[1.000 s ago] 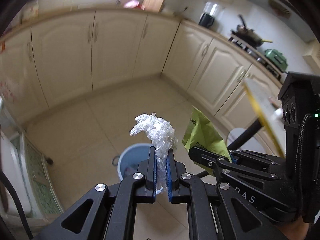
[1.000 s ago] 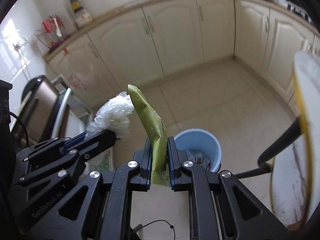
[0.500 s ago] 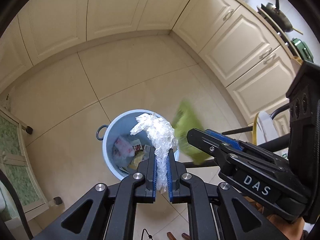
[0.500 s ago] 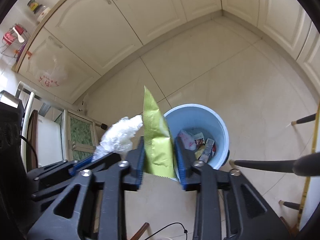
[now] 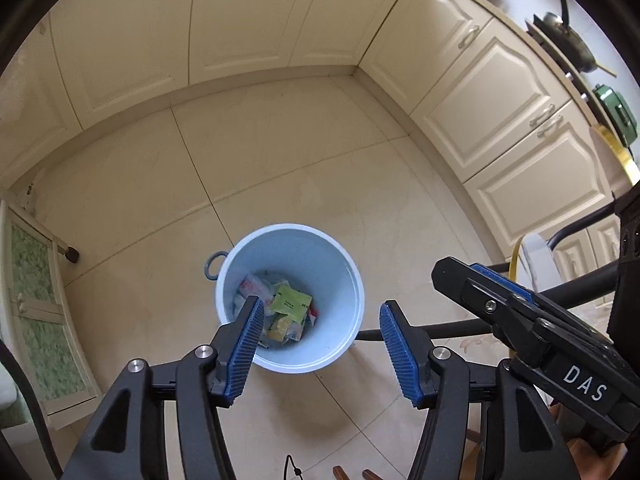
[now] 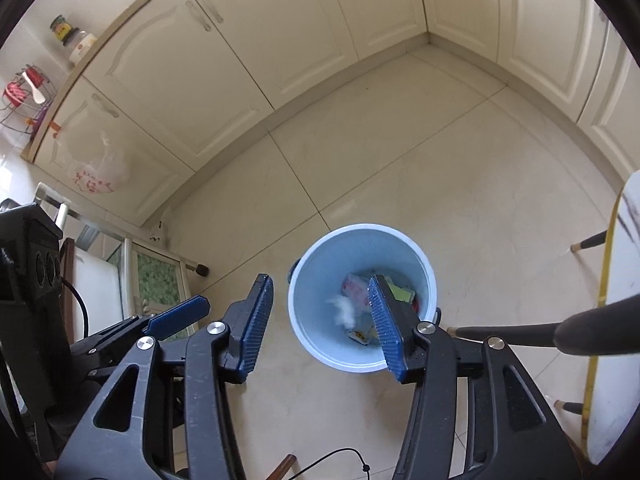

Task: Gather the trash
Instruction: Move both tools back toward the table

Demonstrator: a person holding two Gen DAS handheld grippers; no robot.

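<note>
Now poised over blue bin (image 5: 352, 276) for release: left gripper (image 5: 320, 344) and right gripper (image 6: 322, 320) both opening, empty; green wrapper (image 5: 291, 300) inside.

Home kitchen: cream cabinets (image 5: 256, 28), wok (image 5: 568, 36) on hob, tiled floor (image 6: 400, 168), dish rack (image 6: 28, 96).

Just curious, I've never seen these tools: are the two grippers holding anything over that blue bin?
Nothing. The left gripper and right gripper are both opening, empty, above the blue bin.
</note>
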